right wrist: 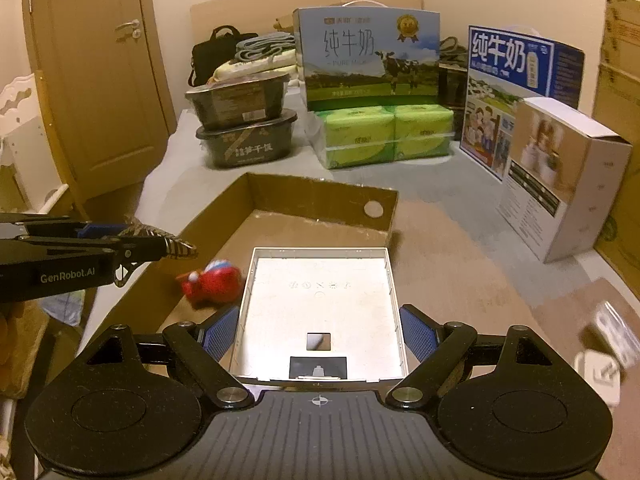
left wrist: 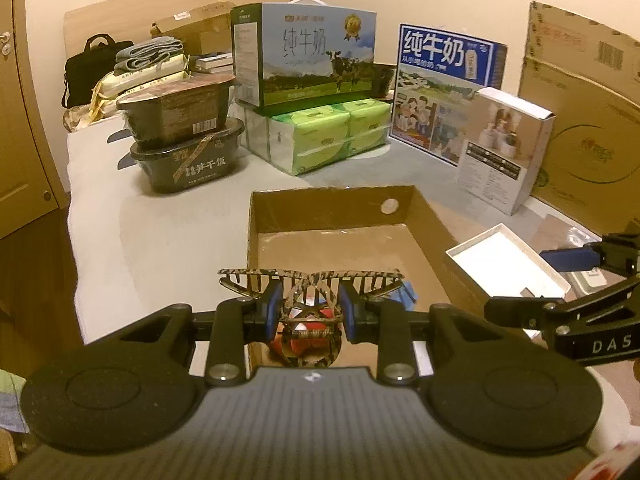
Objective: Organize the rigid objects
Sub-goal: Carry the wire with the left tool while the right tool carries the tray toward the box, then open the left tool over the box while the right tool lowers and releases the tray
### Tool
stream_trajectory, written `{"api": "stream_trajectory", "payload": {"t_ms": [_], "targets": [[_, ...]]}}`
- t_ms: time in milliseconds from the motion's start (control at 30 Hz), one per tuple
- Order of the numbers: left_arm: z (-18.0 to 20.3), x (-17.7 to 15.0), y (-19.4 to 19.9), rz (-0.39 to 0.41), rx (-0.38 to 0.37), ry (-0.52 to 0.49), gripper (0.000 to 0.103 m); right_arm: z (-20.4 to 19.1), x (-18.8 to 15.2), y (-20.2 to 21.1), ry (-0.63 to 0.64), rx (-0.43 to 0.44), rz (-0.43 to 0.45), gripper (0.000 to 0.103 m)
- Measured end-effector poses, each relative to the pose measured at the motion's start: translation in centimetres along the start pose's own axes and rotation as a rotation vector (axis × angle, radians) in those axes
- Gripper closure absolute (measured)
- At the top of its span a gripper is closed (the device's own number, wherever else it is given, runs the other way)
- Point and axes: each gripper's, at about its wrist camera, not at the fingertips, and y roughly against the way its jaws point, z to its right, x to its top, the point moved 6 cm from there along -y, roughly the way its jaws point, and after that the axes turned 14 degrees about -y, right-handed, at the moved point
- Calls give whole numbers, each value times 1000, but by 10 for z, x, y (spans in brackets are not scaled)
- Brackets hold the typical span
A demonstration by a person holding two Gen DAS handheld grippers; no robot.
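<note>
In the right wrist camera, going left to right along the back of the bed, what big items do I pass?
Black bag → two stacked black meal tubs → green-and-blue milk carton sitting on green tissue packs → blue milk carton → white product box.

The left tool (left wrist: 308, 306) is clamped on a tortoiseshell hair clip (left wrist: 310, 280), held above the near end of an open cardboard box (left wrist: 340, 208). A red toy (left wrist: 298, 342) lies in the box below the clip. To the right, the right tool (left wrist: 576, 280) grips a white tray (left wrist: 504, 264). Behind stand two milk cartons (left wrist: 308, 52), green tissue packs (left wrist: 320, 136) and two stacked black bowls (left wrist: 184, 136).
</note>
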Motion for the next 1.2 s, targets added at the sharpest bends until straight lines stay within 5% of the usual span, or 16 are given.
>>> {"api": "stream_trajectory", "payload": {"t_ms": [800,933,1200], "targets": [[-16,46,-113,-29,-56,-115,76,23,61,-97,50,-41,-7,18],[-17,50,-113,2,-27,-105,54,28,61,-100,42,-47,-11,18],[-33,46,-91,18,10,-67,54,29,60,-98,32,-43,-6,18]]}}
